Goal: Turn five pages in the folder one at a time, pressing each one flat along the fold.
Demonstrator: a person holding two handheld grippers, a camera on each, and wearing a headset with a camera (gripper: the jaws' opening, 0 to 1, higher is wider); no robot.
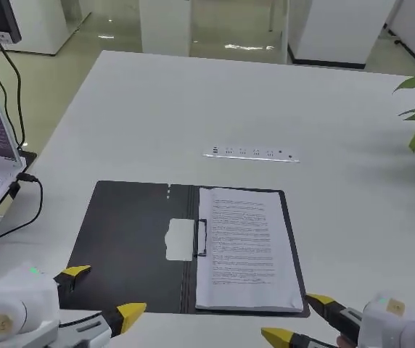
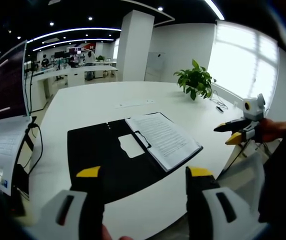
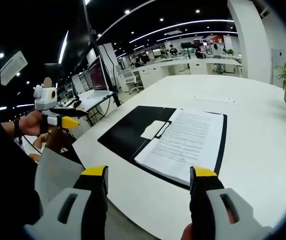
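On the white table (image 1: 193,101) the black folder (image 1: 131,246) lies open, its page stack (image 1: 247,246) on the right half, while the left gripper (image 1: 104,292) and right gripper (image 1: 298,317) hover just short of it, jaws spread and empty; a deep pinch may lift several sheets together

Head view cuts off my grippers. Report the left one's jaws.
Observer: The left gripper is open, nothing between its jaws, aimed at the folder.
Operator: Now the right.
Observer: The right gripper is open and empty too, facing the pages.
Operator: Name those leaves at my right edge.
Observer: A bushy plant beside a bright window.
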